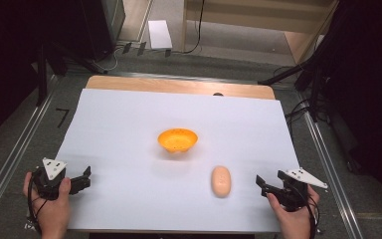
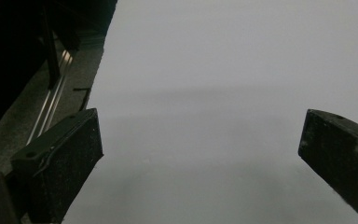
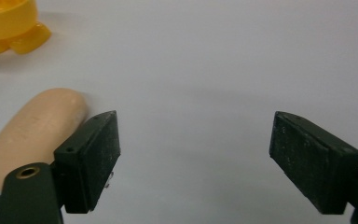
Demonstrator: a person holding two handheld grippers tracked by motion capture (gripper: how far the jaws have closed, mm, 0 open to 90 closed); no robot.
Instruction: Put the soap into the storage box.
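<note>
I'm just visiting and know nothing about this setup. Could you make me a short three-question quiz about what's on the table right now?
1. True or false: the pale peach oval bread-like lump lies inside the orange plastic bowl.
2. Which tongs are nearer the lump: A) left tongs B) right tongs?
3. What covers the wooden table?

Key:
1. False; it lies on the sheet, apart from the bowl.
2. B.
3. A white paper sheet.

Glossy orange plastic bowl (image 1: 178,140); matt, faintly speckled tan bread roll (image 1: 221,180), maybe foam; smooth matt white sheet (image 1: 129,124) over wood table (image 1: 179,85).
</note>
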